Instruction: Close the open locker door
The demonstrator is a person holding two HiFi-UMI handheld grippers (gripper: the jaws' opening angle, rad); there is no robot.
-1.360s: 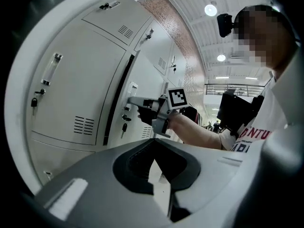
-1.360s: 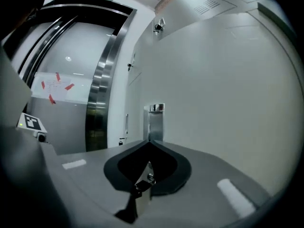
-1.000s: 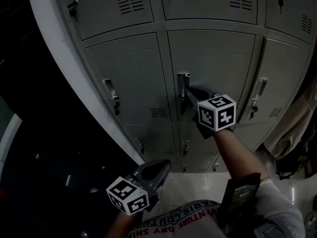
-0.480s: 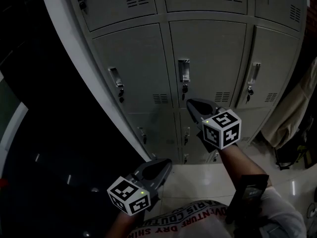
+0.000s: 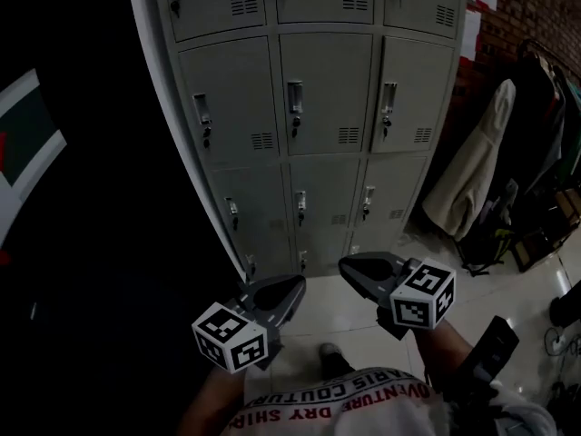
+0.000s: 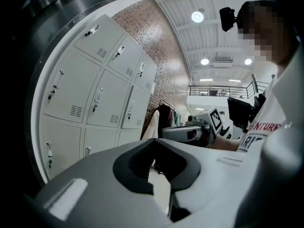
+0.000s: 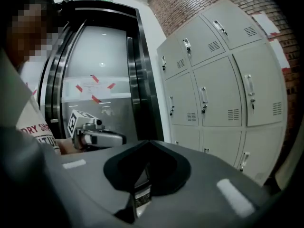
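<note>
The grey locker bank [image 5: 322, 98] stands ahead, and every door I can see, including the middle door [image 5: 325, 94] with its handle [image 5: 294, 98], lies flush and closed. Both grippers hang low over the floor, well back from the lockers. My left gripper [image 5: 295, 284] is shut with nothing in it, and so is my right gripper [image 5: 349, 266]. In the left gripper view the left gripper [image 6: 156, 163] points past the lockers [image 6: 95, 99]. In the right gripper view the right gripper [image 7: 145, 167] has the lockers [image 7: 223, 89] at the right.
Coats [image 5: 472, 171] hang on a rack to the right of the lockers, with a dark bag [image 5: 486, 243] on the floor below. A brick wall [image 5: 508, 7] rises behind them. A dark wall [image 5: 73, 198] runs along the left. The person's shoe [image 5: 334, 360] shows on the pale tiles.
The right gripper has come away from the middle door's handle and dropped low. The person has backed off, so the lockers look farther and more of them show.
</note>
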